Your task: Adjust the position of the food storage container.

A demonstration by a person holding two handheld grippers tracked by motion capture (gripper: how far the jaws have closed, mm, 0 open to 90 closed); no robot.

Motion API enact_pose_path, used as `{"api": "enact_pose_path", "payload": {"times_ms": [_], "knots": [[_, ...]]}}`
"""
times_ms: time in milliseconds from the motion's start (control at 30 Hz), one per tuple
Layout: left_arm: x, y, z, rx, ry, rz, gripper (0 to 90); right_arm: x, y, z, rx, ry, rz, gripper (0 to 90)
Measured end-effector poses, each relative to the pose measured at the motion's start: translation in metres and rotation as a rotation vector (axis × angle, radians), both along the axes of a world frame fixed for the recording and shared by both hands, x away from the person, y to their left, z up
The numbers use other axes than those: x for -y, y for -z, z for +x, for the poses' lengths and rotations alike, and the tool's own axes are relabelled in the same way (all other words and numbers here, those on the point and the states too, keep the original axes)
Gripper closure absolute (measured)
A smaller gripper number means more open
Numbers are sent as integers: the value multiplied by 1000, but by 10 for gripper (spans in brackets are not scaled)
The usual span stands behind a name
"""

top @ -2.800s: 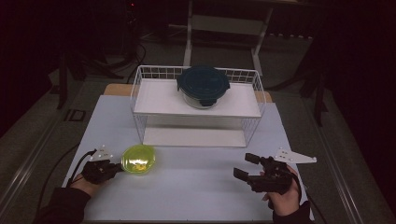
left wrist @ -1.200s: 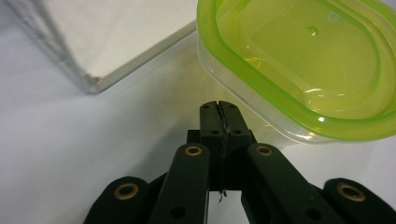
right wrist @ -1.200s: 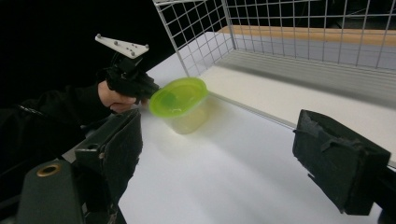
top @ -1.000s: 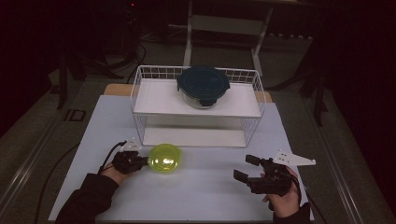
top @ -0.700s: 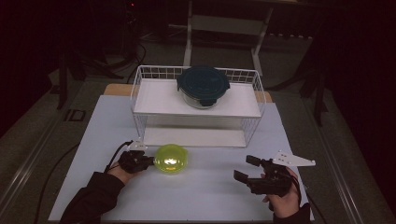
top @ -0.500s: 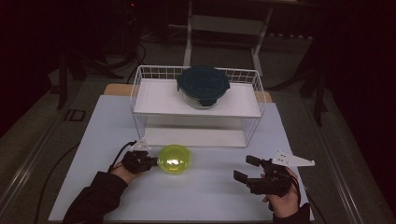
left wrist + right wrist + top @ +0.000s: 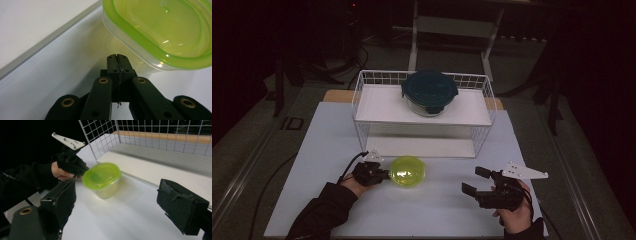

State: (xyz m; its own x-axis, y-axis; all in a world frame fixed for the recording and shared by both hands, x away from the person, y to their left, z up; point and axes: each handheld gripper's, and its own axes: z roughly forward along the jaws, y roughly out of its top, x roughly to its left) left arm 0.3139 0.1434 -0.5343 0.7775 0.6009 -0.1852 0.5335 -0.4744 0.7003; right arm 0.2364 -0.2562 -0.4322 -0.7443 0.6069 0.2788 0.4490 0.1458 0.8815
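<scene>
Left gripper (image 7: 379, 174): jaws fully closed on each other, nothing between them. In the left gripper view the closed tips (image 7: 117, 58) sit right at the side wall of the tub (image 7: 160, 35), just under its green rim; I cannot tell whether they actually touch it. From the right gripper view the same gripper (image 7: 75, 168) meets the tub (image 7: 102, 180) at lid height, with the person's hand (image 7: 60, 173) behind it.

Tub (image 7: 408, 171): clear plastic, yellow-green lid on, upright on the counter (image 7: 327, 145). It stands left of centre, nearer the front edge than the back, just in front of the wire rack's (image 7: 362, 95) lower shelf (image 7: 422, 146) and apart from it.

Right gripper (image 7: 482, 187): jaws open wide and empty, hovering near the front right corner of the counter, well apart from the tub. In its own view the two jaws stand far apart either side of the scene, pointing toward the tub and the rack.

Wire rack: white, at the back half of the counter. On its upper shelf stands a glass container with a dark teal lid (image 7: 430, 90), lid clipped on, roughly at the middle.

Counter surface is pale, with a wooden strip (image 7: 337, 95) showing along the back edge.
</scene>
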Motion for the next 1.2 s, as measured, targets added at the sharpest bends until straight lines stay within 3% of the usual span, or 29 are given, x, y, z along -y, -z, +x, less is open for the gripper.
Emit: {"api": "enact_pose_path", "payload": {"times_ms": [733,1067,1167,1200], "knots": [[34,4,-1,-33,56,6,889,0,0,-1,18,4,-10,152],[31,2,-3,-40,53,6,888,0,0,-1,33,2,-17,154],[23,-2,-4,-47,44,-14,885,0,-1,-1,40,2,-17,156],[18,-5,-4,-57,38,-39,884,0,-1,-2,41,3,-16,156]]}}
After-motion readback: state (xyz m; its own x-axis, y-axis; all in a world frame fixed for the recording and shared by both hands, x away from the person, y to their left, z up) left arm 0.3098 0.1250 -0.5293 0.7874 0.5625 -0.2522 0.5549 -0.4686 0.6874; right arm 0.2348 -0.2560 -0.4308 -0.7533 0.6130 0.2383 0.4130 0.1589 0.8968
